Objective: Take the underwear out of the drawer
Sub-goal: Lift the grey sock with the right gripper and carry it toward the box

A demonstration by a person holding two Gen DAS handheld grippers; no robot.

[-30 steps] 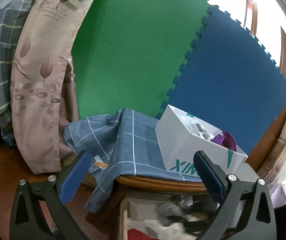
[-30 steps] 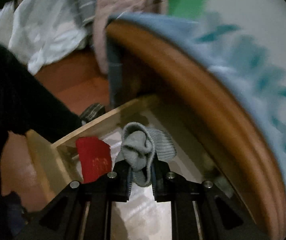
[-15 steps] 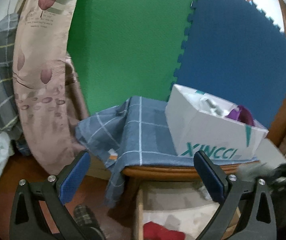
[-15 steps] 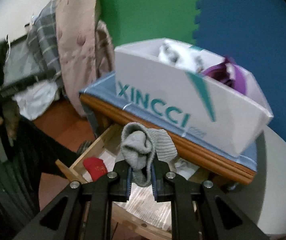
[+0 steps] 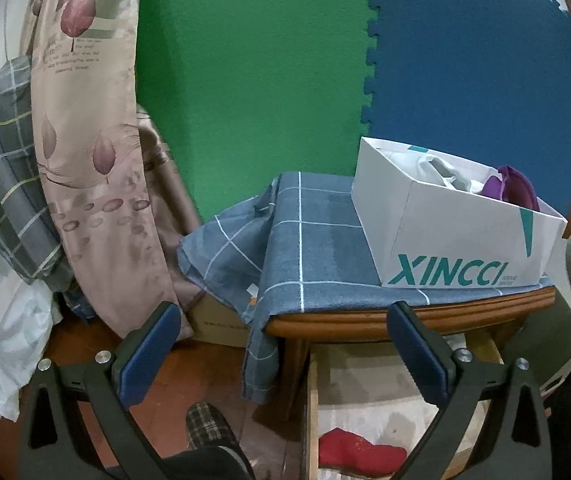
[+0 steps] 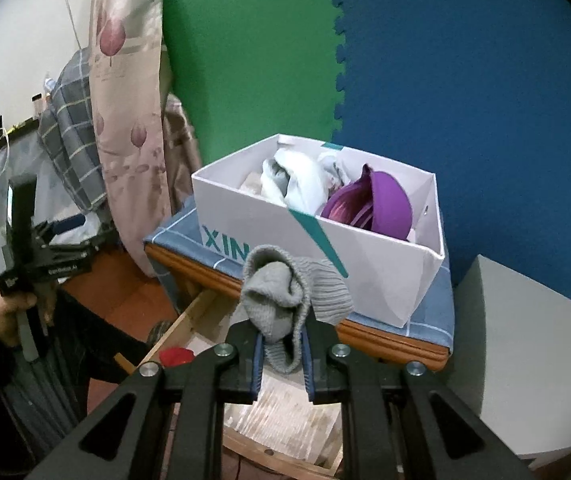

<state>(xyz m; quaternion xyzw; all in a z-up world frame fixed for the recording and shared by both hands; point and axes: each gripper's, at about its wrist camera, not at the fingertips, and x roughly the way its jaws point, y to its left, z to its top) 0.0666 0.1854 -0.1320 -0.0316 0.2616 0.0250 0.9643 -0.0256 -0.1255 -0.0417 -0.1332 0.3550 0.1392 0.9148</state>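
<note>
Your right wrist view shows the right gripper [image 6: 281,354] with its fingers clenched on a grey knitted garment [image 6: 285,292], held above the open drawer [image 6: 285,420] and near the white box [image 6: 365,264]; the box's inside, with a purple bra [image 6: 377,204], shows only here. Your left wrist view shows the left gripper [image 5: 281,344] with fingers spread, holding nothing. The bench [image 5: 365,322] carries a blue checked cloth [image 5: 317,240], with green and blue foam mats [image 5: 245,80] behind.
</note>
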